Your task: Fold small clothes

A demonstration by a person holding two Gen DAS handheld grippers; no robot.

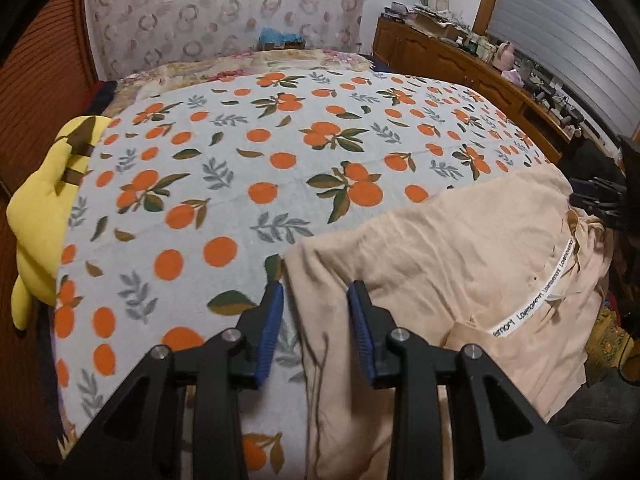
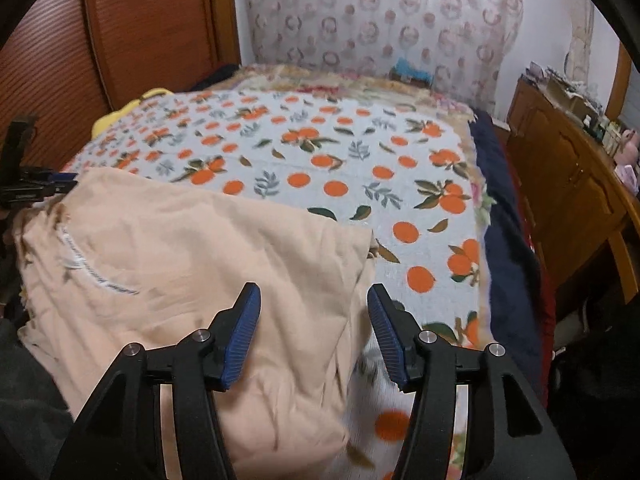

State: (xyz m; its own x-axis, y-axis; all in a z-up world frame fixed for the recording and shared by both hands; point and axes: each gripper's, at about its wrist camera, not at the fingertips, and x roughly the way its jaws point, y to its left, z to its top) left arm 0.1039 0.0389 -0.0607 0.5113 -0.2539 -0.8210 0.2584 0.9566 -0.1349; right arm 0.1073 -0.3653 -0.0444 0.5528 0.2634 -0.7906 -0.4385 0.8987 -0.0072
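Fingers of the left gripper (image 1: 315, 296) stand partly apart, blue pads bare, nothing pinched between them; the left edge of the peach garment (image 1: 460, 256) lies beneath the gap, not gripped. Fingers of the right gripper (image 2: 314, 300) are parted wider, likewise holding nothing, poised over the garment's right edge where the cloth gives way to the blanket. The peach garment lies spread and creased on the near part of the bed, a white printed band (image 1: 536, 292) running slantwise across it near its upper opening; lettering is too small to read with confidence. In the right wrist view the cloth looks slightly smeared by motion blur along its near edge. Under the garment, the blanket (image 1: 248, 168), pale with oranges and leaves, covers most of the bed. A yellow plush toy (image 1: 44, 216) sits at the bed's left edge against the reddish-brown slatted wall panel. At the far end, a floral curtain (image 1: 224, 12) hangs behind the bed. A dark blue cloth (image 2: 504, 216) runs along the bed's right side, and beyond it stands a wooden dresser (image 2: 568, 184) crowded with small items.
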